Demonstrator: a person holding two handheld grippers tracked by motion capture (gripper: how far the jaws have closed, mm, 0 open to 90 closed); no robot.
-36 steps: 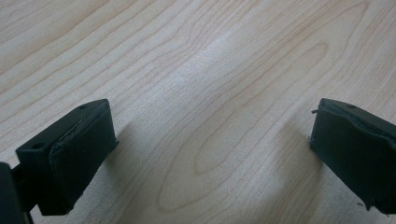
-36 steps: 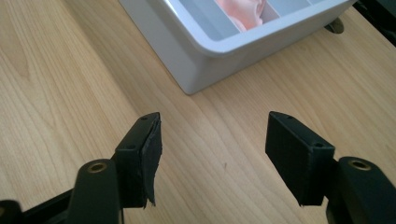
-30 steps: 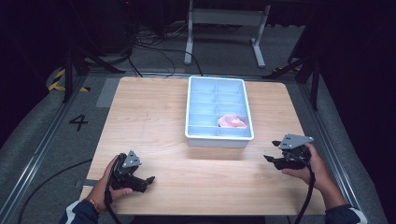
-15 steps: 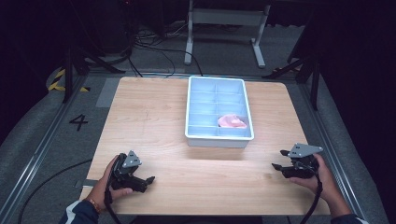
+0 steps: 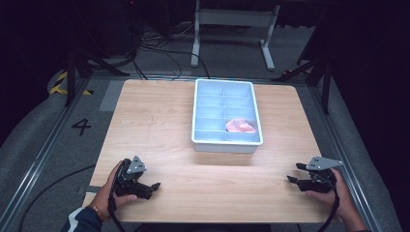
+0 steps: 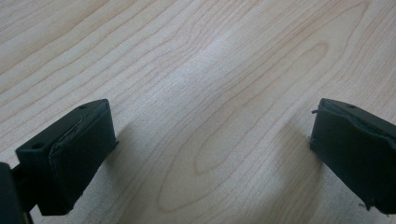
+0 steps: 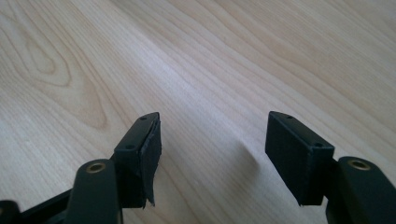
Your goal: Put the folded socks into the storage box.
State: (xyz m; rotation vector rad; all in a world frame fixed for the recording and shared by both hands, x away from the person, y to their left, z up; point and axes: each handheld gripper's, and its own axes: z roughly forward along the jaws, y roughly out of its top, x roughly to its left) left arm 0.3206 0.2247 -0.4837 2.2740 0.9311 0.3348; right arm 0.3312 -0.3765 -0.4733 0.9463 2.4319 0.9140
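A pale blue divided tray (image 5: 205, 139) stands at the middle of the wooden table (image 5: 159, 121), with a pink soft thing (image 5: 240, 125) in one of its near right compartments. My left gripper (image 5: 153, 187) rests near the front left edge, held by a hand, its jaws wide apart with bare wood between them (image 6: 212, 140). My right gripper (image 5: 292, 173) sits low near the front right edge, pointing left, open with nothing between its fingers (image 7: 212, 140).
Metal rails (image 5: 43, 150) run along both sides of the table. A floor mark "4" (image 5: 80, 126) lies at the left. Cables (image 5: 159, 48) and a stand's legs (image 5: 232, 34) are on the floor behind the table.
My right gripper has moved down and toward the front right corner of the table. The left gripper has stayed put.
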